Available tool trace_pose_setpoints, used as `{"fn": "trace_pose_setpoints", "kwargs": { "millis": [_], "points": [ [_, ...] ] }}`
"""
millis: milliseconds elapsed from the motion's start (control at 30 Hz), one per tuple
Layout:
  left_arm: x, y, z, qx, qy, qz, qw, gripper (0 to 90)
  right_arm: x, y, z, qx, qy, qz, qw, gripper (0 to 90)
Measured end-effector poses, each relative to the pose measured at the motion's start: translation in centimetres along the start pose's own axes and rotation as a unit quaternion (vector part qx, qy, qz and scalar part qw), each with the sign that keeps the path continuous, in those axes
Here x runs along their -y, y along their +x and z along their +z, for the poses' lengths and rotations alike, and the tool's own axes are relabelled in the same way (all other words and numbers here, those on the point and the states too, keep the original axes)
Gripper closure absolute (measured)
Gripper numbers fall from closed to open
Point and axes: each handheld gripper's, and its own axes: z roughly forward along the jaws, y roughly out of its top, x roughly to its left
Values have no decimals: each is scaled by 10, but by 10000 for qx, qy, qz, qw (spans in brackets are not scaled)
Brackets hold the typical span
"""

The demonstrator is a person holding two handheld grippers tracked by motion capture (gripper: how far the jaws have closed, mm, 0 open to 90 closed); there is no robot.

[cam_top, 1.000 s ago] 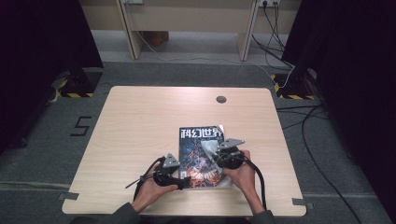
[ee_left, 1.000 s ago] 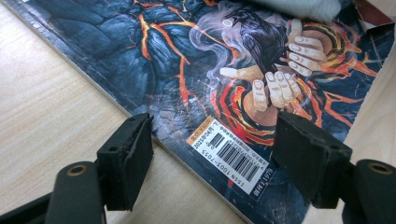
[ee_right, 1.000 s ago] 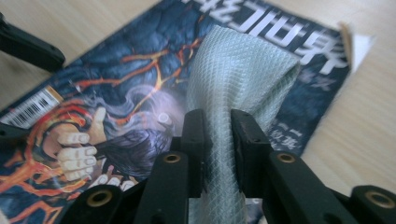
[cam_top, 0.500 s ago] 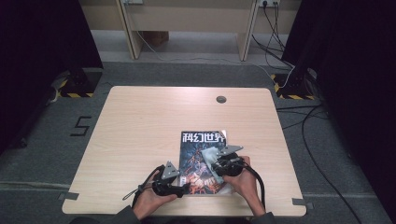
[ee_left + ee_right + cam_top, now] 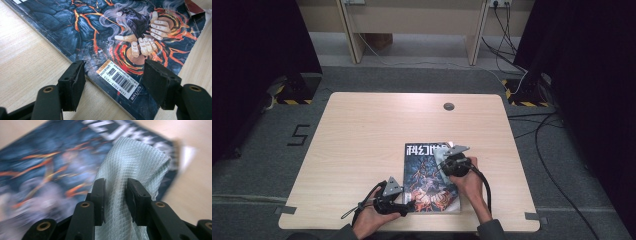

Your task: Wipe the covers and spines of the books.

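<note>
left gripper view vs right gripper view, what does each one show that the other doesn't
Only the left gripper view shows the barcode label, the raven and hands artwork and the torn cover corner, between the wide-apart jaws of the left claw. Only the right gripper view shows the pale waffle-weave cloth pinched in the right claw, and the cover's white title lettering. Both show the magazine lying on the wooden table.

The high view looks forward and down over the whole desk [image 5: 362,130] from far above. Both gripper views sit close and low, looking along their own jaws. All three share the magazine [image 5: 424,170] cover, lower centre in the high view.
</note>
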Motion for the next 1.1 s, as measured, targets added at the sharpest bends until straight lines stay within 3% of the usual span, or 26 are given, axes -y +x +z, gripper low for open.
{"fn": "trace_pose_setpoints", "kwargs": {
  "millis": [67, 100, 167, 267, 300, 400, 467, 500, 533, 567, 600, 733, 800, 833, 867, 900, 967, 1033, 1100],
  "points": [
    [0, 0, 0, 0, 2, 3, 10000, 338, -2, -6, 2, 80, -31, 62, 9999, 675],
    [0, 0, 0, 8, 13, 14, 10000, 337, -3, -16, 7, 143, -111, 245, 9995, 675],
    [0, 0, 0, 6, 15, 12, 10000, 337, -4, -23, 11, 255, -177, 336, 9990, 675],
    [0, 0, 0, 0, 6, 4, 10000, 338, -6, -26, 12, 296, -183, 313, 9989, 675],
    [0, 0, 0, 3, 8, 4, 10000, 338, -7, -28, 13, 441, -178, 319, 9984, 676],
    [0, 0, 0, -2, 12, 8, 10000, 338, -6, -29, 13, 403, -196, 377, 9983, 680],
    [0, -1, 0, -4, 1, 5, 10000, 338, -7, -26, 13, 461, -183, 332, 9982, 687],
    [-1, 0, 0, 1, 30, 24, 10000, 337, -9, -17, 13, 347, -137, 185, 9991, 687],
    [-1, 0, 0, 1, 30, 24, 10000, 337, -9, -17, 13, 347, -137, 185, 9991, 687],
    [-1, 0, 0, -6, 30, 20, 10000, 337, -12, -6, 15, 75, -138, 21, 9999, 686],
    [-1, -1, 0, -8, 24, 12, 10000, 338, -14, -1, 15, -10, -129, -28, 9999, 686],
    [-1, -2, 0, 21, 34, 20, 10000, 330, -17, 3, 17, -24, -96, -85, 9999, 676],
    [0, -4, 1, 56, 34, 45, 10000, 326, -15, -6, 18, 38, -159, 58, 9998, 675],
    [-1, -5, 1, 42, 34, 64, 10000, 324, -13, -18, 19, 305, -237, 224, 9990, 675],
    [-1, -5, 1, 42, 34, 64, 10000, 324, -13, -18, 19, 305, -237, 224, 9990, 675],
    [-1, -5, 1, 58, 52, 67, 9999, 323, -10, -29, 18, 410, -288, 455, 9977, 675],
    [-1, -5, 1, 65, 51, 68, 9999, 322, -7, -35, 18, 445, -339, 549, 9969, 674],
    [-1, -5, 1, 65, 54, 71, 9999, 322, -6, -36, 18, 420, -357, 558, 9969, 675],
    [-1, -4, 1, 77, 66, 90, 9999, 320, -9, -30, 18, 542, -283, 377, 9974, 679]
  ]
}}
